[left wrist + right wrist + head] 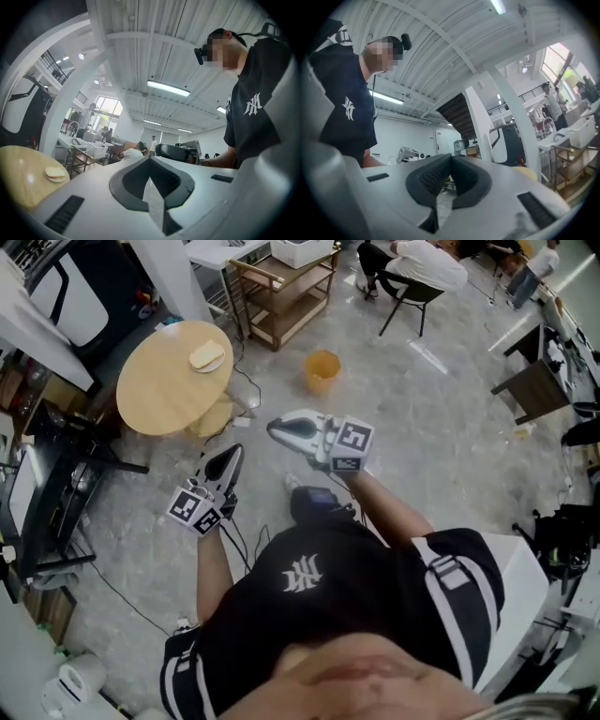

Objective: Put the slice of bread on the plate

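A pale slice of bread (207, 357) lies near the far edge of a round wooden table (164, 390). In the left gripper view the bread (56, 174) sits low at the left on the table (18, 180), with a thin white layer under it; I cannot tell if that is a plate. My left gripper (231, 456) is held over the floor to the right of the table and short of it, jaws together and empty, as its own view (150, 162) shows. My right gripper (273, 429) is further right, shut and empty (451, 157).
An orange bucket (322, 369) stands on the concrete floor beyond the grippers. Behind it are a wooden shelf trolley (286, 292) and a person seated on a chair (412, 273). A black machine (47, 484) and cables lie to the left, a dark desk (534, 390) to the right.
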Tool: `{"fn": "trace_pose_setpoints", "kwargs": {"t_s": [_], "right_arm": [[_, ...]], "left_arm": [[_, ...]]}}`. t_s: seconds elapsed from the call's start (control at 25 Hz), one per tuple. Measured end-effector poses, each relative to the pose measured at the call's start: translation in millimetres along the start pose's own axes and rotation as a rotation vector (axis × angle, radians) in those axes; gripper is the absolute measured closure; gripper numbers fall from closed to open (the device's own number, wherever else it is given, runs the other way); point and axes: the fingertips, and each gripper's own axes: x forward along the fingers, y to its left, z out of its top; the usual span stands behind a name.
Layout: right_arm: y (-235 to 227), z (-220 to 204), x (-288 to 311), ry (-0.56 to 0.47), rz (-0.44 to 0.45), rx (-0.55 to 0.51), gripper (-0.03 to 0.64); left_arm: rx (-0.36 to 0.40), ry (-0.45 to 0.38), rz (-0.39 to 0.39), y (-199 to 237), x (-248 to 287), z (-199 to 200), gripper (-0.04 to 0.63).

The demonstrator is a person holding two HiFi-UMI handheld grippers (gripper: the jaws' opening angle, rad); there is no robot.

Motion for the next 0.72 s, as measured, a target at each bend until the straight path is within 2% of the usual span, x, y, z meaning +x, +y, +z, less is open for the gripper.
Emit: {"fn": "trace_pose_setpoints", "kwargs": {"t_s": [0.08, 0.16, 0.32, 0.48, 0.6, 0.72], "right_arm": [[20, -30, -13, 0.041, -0.047, 0.081, 0.617], [46, -52, -19, 0.082, -0.044, 0.139, 0.617], [83, -56, -14, 0.101, 0.004, 0.127, 0.617], [108, -33, -26, 0.055, 0.073, 0.09, 0.617], [125, -19, -45, 0.035, 0.114, 0.058, 0.617], [140, -10, -81, 0.019, 0.128, 0.052, 0.617]], "left_arm": [[-0.039, 0.005, 0.011, -25, -19, -26, 0.583], [-0.095, -0.003, 0.027, -46, -40, -50, 0.583], [-0.149, -0.01, 0.056, -78, -71, -72, 0.583], [-0.073, 0.009, 0.068, -112, -76, -67, 0.583], [-0.015, 0.006, 0.125, -129, -78, -48, 0.583], [-0.022, -0.016, 0.169, -152, -72, -38, 0.583]]}}
